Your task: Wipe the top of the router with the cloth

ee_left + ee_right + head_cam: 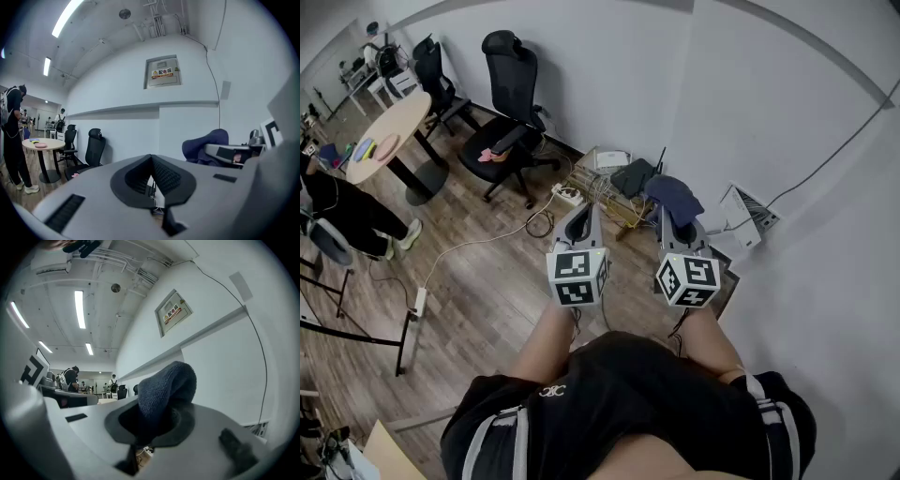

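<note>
At the 10 o'clock edge of the head view stood a round tabletop [394, 131] with a few small coloured things on it, and a person in black [342, 214] stood just below it at 9 o'clock. Two black office chairs [508, 98] stood by the white wall [609, 75] toward 11 o'clock. A white power strip [419, 300] lay on the wood floor [478, 281] at 8 o'clock, its cord running off toward the wall. The left gripper [582, 214] was held out just left of centre, pointing toward 12 o'clock. In its own view its fingers [167, 176] met at the tips with only a thin slit lower down, and nothing was between them. Just beyond it, at 12 o'clock, cables lay tangled on the floor around a wire rack [600, 192] against the wall. The router [630, 176], a dark flat box with a thin aerial, lay on the rack beside a white box [613, 158]. It lay between the two grippers and beyond them, apart from both. The right gripper [677, 221] was held level with the left one and near it, just right of centre. Its fingers [186, 422] were closed on the dark blue cloth [672, 194], which bulged up past the tips in a rounded fold. The fold hung in the air at 1 o'clock from the router, not touching it. A white vented box [748, 217] lay on the floor at 3 o'clock, in the corner of the wall, and a thin cable climbed the wall from it.
</note>
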### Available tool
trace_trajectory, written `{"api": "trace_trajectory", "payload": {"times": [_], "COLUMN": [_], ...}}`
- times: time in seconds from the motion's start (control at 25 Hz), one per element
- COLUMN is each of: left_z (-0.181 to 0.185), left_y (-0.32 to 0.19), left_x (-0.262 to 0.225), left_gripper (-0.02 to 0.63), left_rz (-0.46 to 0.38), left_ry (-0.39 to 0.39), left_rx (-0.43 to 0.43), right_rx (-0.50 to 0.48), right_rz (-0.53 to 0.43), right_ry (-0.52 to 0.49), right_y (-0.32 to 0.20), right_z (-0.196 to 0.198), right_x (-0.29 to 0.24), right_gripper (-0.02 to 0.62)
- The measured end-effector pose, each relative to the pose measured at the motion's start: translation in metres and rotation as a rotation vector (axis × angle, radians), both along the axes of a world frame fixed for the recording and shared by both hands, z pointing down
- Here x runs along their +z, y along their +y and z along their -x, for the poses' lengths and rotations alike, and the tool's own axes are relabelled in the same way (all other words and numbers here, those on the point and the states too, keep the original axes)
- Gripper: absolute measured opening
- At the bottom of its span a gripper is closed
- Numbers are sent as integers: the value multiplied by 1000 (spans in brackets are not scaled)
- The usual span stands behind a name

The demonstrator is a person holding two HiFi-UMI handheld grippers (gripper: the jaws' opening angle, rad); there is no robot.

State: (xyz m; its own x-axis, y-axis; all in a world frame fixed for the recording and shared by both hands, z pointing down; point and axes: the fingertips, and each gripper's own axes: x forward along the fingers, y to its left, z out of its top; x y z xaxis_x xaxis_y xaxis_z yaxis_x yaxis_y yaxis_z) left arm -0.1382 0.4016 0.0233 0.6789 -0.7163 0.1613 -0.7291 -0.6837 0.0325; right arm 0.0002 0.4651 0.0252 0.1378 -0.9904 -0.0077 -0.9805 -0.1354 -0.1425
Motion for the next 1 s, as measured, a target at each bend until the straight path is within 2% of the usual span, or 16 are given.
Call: {"api": "trace_trajectory", "payload": {"times": [0.6,0.84,1.0], "left_z": [-25,-56,-87], "left_y": [21,41,55], "left_x": [7,16,18], "left_gripper": [11,11,11], "left_rz": [7,21,-1], "left_ry": [-17,-15,-39], "left_rx": [-7,23,52], "right_rx": [-18,-29,-32], "right_rz": [-11,-7,-5], "right_ry": [-16,-33,-42], "right_y": [16,35,47], "right_z": [-16,-38,-60], "right_x": [6,11,16], "right_gripper": [44,44,44]}}
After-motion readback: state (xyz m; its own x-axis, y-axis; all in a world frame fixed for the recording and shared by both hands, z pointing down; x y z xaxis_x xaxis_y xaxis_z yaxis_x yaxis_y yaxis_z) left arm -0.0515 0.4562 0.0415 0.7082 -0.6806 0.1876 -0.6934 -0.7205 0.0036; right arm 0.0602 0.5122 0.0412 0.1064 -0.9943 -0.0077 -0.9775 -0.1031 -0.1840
